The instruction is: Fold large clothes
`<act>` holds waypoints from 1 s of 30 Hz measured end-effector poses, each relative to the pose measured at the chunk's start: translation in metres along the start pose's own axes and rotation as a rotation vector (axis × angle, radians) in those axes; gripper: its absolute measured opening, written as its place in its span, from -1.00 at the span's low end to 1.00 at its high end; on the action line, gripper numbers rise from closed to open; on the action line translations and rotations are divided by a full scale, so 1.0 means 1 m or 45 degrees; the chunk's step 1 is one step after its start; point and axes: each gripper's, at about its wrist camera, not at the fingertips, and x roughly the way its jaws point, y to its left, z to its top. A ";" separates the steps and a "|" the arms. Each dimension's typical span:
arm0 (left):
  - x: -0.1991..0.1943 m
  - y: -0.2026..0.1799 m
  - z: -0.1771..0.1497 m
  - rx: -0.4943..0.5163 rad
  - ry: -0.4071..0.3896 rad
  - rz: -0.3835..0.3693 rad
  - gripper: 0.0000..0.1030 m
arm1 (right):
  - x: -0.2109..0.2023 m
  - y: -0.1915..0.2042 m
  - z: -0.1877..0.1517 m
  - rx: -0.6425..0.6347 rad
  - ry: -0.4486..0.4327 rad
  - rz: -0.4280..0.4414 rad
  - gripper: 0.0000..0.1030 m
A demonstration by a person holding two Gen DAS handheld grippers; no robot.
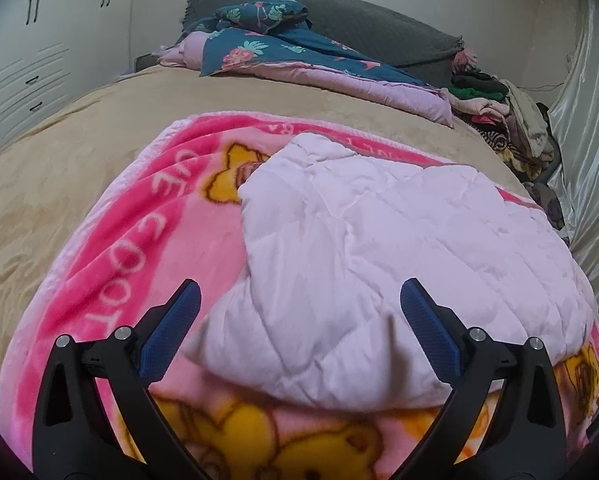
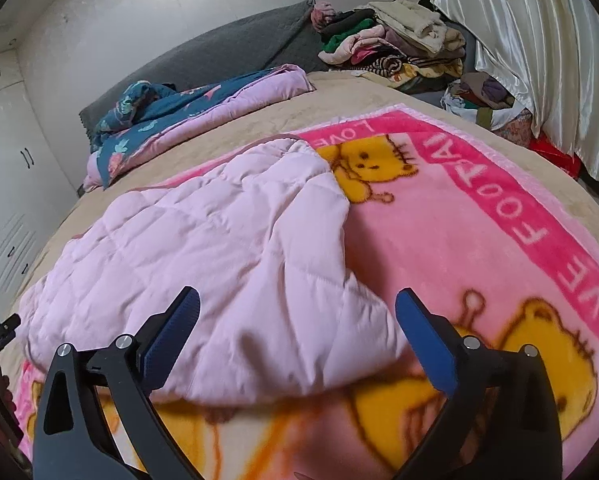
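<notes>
- The pale pink quilt [image 1: 379, 264] [image 2: 203, 256] lies crumpled on a pink bear blanket [image 1: 111, 248] [image 2: 479, 248] on the bed [image 1: 59, 168].
- The left gripper [image 1: 299, 300] is above the quilt, jaws wide apart, holding nothing.
- The right gripper [image 2: 297, 308] is above the quilt's near edge, jaws wide apart too.

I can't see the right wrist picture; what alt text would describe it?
An open hand-held gripper hovers over a pale pink quilt lying on a bright pink bear-print blanket spread across a bed. Behind are a blue floral quilt and a pile of clothes.
</notes>
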 end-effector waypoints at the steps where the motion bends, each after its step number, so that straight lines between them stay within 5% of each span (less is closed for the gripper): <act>1: -0.002 0.000 -0.002 -0.002 0.003 0.004 0.81 | -0.002 0.000 -0.002 0.005 0.002 0.008 0.90; 16: -0.023 0.002 -0.039 -0.084 0.051 0.031 0.82 | -0.031 0.003 -0.043 0.008 0.044 0.022 0.91; 30: 0.013 0.007 -0.061 -0.405 0.175 -0.263 0.82 | -0.001 -0.002 -0.051 0.215 0.128 0.055 0.91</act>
